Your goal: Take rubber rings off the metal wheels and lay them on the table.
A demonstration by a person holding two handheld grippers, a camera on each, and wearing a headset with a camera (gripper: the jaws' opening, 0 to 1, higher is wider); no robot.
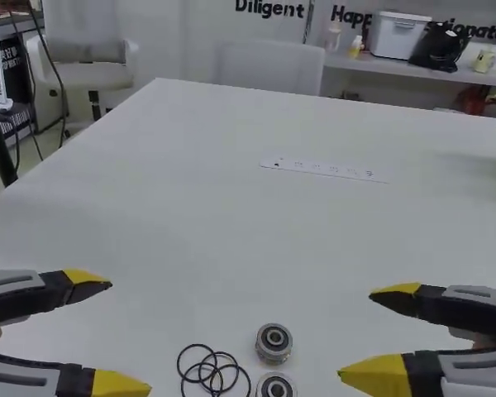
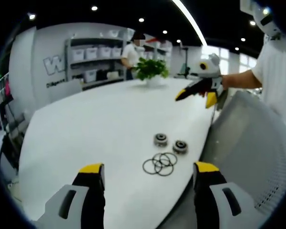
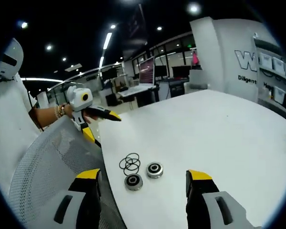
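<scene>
Left hand-held gripper (image 1: pixel 128 335) hung released at the near left of the bench (image 1: pixel 231 207), its yellow-tipped jaws spread wide with nothing between them. Right hand-held gripper (image 1: pixel 355 334) mirrored it at the near right, jaws likewise parted and empty. Their tips pointed inward toward each other, and the work lay between them near the bench's front edge, touched by neither.

Rings (image 1: pixel 213 370), thin and black, lay flat on the bench in a loose overlapping bunch. There were several, though the exact count was hard to tell. Just to their right in the head view sat the two wheels (image 1: pixel 274 341), close together, the nearer wheel (image 1: pixel 275 386) partly cut off by the picture's bottom edge. Both wheels were bright metal with a dark centre. Whether any ring was on them could not be told. A power strip (image 1: pixel 322 169) lay at mid-bench, well apart from the parts.

From the left gripper view, the rings (image 2: pixel 159 163) sat closest to that gripper's open jaws and the wheels (image 2: pixel 160 139) just beyond them. The right hand-held gripper (image 2: pixel 194 99) was held in a hand above the bench edge. A mesh chair (image 2: pixel 248 143) stood beside the bench, a plant (image 2: pixel 150 69) stood at its far end, and a person (image 2: pixel 132 52) stood by the shelves behind.

From the right gripper view, the wheels (image 3: pixel 155 169) lay nearest and the rings (image 3: pixel 130 163) just past them. The left hand-held gripper (image 3: pixel 104 126) was open in a hand over the chair's side.
</scene>
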